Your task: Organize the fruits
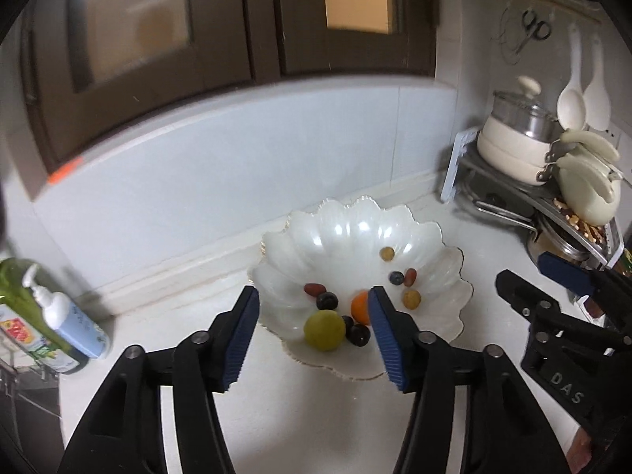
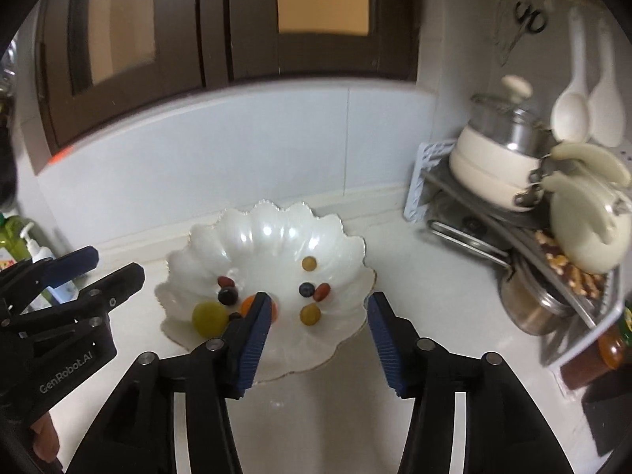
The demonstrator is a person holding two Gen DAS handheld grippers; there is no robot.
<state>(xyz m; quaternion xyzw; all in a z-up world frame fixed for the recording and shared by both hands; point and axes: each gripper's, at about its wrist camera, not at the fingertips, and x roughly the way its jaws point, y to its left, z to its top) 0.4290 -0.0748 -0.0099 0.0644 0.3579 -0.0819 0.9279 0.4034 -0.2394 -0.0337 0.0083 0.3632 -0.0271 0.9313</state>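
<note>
My left claw (image 1: 314, 335) and right claw (image 2: 320, 341) both hang spread and empty above the white table (image 1: 316, 414). The fruits lie in the scalloped white bowl (image 1: 339, 233): green plum (image 1: 324, 331), orange (image 1: 358, 308), blueberries, small yellow and red ones.

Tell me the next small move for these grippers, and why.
Probably pull both back and stop: the left gripper and right gripper are open and empty, all visible fruit sits in the white bowl, and no loose fruit shows on the counter.
</note>
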